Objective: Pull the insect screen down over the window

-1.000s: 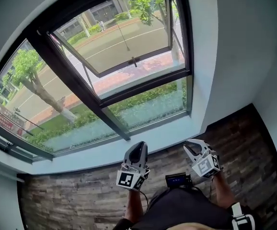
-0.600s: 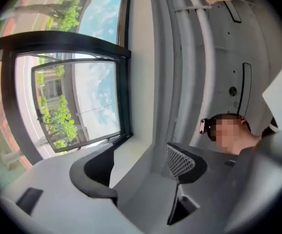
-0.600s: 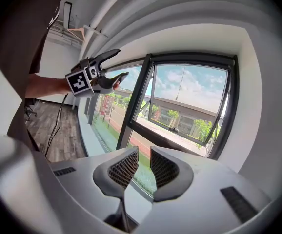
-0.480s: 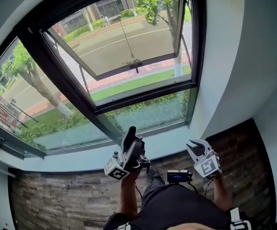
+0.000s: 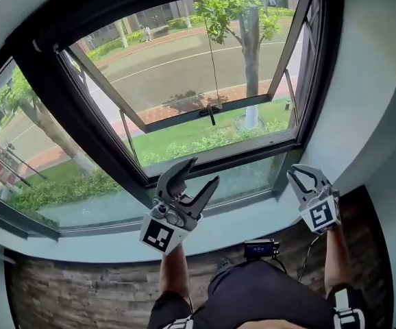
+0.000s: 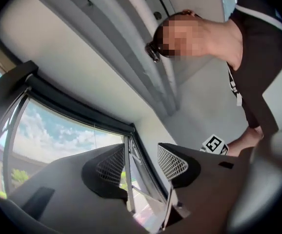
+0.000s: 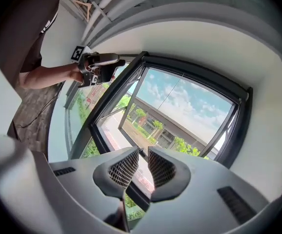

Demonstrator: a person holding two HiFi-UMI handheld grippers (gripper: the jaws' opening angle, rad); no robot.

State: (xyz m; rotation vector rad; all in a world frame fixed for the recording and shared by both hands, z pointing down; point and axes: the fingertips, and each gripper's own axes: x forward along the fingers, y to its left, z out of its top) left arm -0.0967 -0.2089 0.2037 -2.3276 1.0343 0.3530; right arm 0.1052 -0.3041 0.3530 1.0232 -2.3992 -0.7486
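Right gripper [image 7: 143,159] low centre. Mesh pads a narrow gap apart, nothing between them, glass showing through the gap. Window frame [image 7: 239,126] dark, with the sash [image 7: 132,97] swung outward. Thin cord [image 7: 172,94] hangs from the frame's top edge down the opening. Outside: building [image 7: 172,130], trees, cloudy sky. Left gripper [image 7: 114,66] by the frame's upper left corner, held in a hand. Its jaws have just been closing partway, nothing seen between them. Wood floor [image 7: 31,104] beside the pale sill [image 7: 58,130].

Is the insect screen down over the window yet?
Not down: the black-framed window opening is clear, with only a thin pull cord and dark toggle hanging in it.
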